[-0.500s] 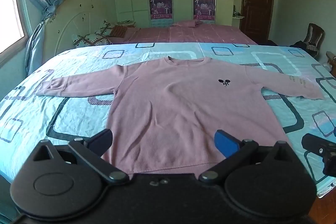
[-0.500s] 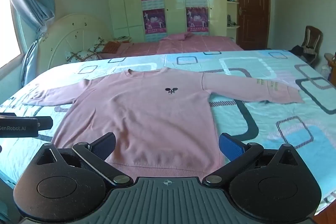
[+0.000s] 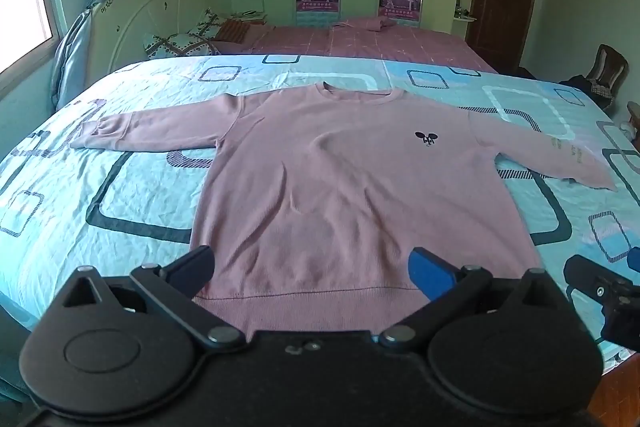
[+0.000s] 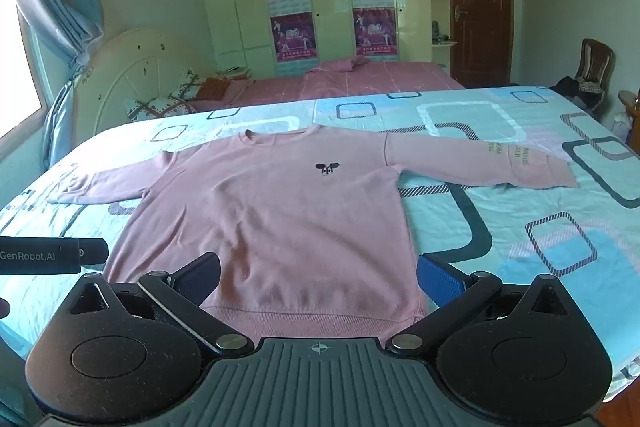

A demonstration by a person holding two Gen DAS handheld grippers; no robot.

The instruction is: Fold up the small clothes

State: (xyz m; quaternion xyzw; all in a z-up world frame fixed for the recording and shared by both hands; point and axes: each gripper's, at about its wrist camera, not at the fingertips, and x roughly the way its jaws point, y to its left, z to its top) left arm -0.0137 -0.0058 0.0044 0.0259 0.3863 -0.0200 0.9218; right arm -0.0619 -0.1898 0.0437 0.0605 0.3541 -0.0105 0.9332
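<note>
A pink long-sleeved sweatshirt (image 3: pixel 344 187) (image 4: pixel 272 219) lies flat and face up on the bed, both sleeves spread out sideways, a small black mouse logo on its chest. My left gripper (image 3: pixel 312 269) hangs open above the hem, nothing between its fingers. My right gripper (image 4: pixel 318 277) is likewise open over the hem, slightly to the right, holding nothing. Each gripper shows at the edge of the other's view: the right gripper's body (image 3: pixel 604 291) low at the right edge, the left gripper's finger (image 4: pixel 52 255) at the left.
The bed carries a light blue sheet (image 3: pixel 120 195) (image 4: pixel 540 227) with dark rounded squares. Behind it stand a second bed with a pink cover (image 4: pixel 360 79), a white headboard (image 3: pixel 152 15), pillows (image 3: pixel 180 45) and a wardrobe. A chair (image 4: pixel 592 67) stands at the far right by a brown door.
Both views have tipped slightly, so the sweatshirt sits a little higher in the left wrist view and lower in the right. The sweatshirt itself has not moved, and both grippers stay open.
</note>
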